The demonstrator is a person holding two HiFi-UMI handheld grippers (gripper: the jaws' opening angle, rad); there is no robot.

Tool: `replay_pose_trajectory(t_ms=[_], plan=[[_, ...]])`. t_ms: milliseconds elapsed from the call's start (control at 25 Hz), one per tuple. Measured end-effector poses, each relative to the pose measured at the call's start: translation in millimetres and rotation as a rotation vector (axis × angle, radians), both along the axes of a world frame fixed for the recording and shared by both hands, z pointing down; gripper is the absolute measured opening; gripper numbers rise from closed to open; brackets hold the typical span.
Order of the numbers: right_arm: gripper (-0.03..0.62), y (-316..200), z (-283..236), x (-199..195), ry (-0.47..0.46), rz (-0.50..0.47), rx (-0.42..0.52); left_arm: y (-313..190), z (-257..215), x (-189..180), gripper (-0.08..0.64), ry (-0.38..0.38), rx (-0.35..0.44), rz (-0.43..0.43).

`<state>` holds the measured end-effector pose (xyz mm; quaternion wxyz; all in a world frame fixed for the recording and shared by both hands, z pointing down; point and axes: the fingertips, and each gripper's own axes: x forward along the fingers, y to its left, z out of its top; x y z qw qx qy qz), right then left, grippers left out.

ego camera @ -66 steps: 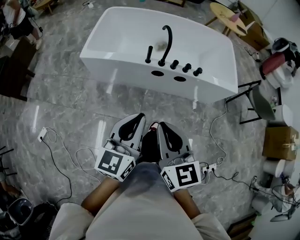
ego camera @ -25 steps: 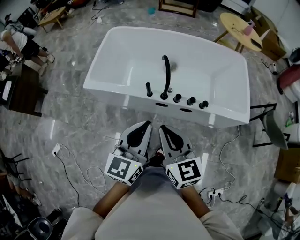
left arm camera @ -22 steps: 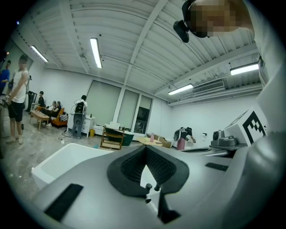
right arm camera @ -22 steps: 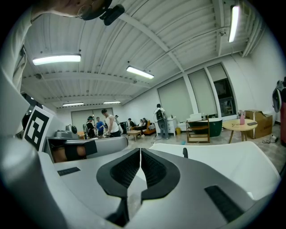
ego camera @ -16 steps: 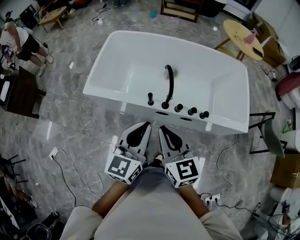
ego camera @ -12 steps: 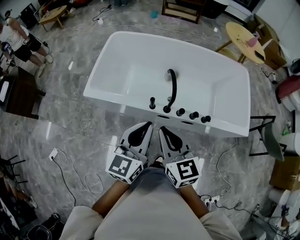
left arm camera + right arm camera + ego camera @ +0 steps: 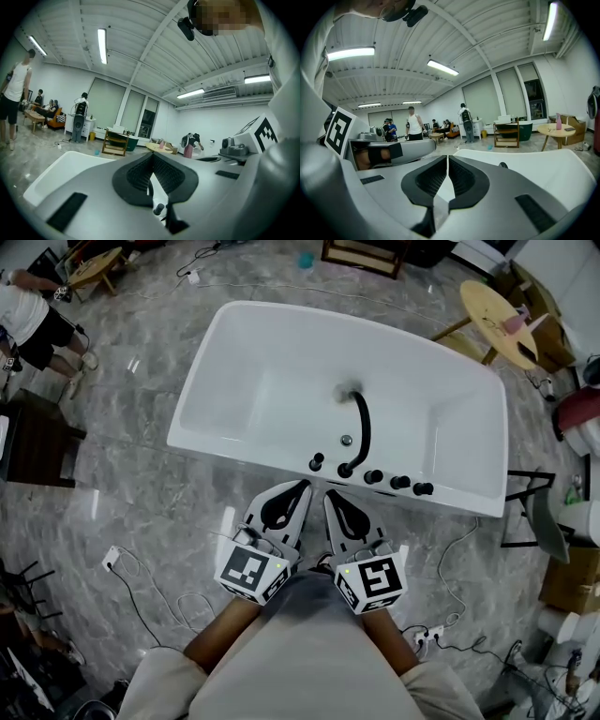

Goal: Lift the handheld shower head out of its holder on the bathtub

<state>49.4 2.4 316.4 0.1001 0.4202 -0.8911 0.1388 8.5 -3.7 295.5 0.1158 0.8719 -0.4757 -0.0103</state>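
The white bathtub (image 7: 244,381) lies ahead on the marble floor. Black fittings stand along its near rim. The handheld shower head (image 7: 317,462) is a short upright black rod in its holder, left of the curved spout (image 7: 359,432) and three knobs (image 7: 398,482). My left gripper (image 7: 298,487) and right gripper (image 7: 330,495) are held side by side just short of that rim, both shut and empty. In the left gripper view the left gripper (image 7: 151,155) has its pads together, and a small black fitting (image 7: 159,208) shows below them. The right gripper (image 7: 447,157) is likewise shut over the bathtub (image 7: 525,173).
Cables (image 7: 141,582) and a power strip (image 7: 424,634) lie on the floor behind me. A black-framed chair (image 7: 530,498) stands right of the tub, with a round wooden table (image 7: 511,320) beyond it. A person (image 7: 28,320) and a dark table (image 7: 28,442) are at the left.
I have walked closer to the tub: its near rim and black fittings now sit just in front of both grippers' tips. Both grippers stayed shut and side by side.
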Motion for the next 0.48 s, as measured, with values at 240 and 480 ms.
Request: replay_pose_trajectory(t_ms=[240, 480], plan=[[0.020, -24, 3, -30, 0.012, 0.015, -0.005, -28, 5, -25, 0.006, -0.005, 0.002, 0.045], [0.020, -39, 9, -56, 0.013, 0.036, 0.004, -43, 7, -46, 0.006, 0.010, 0.016, 0.104]])
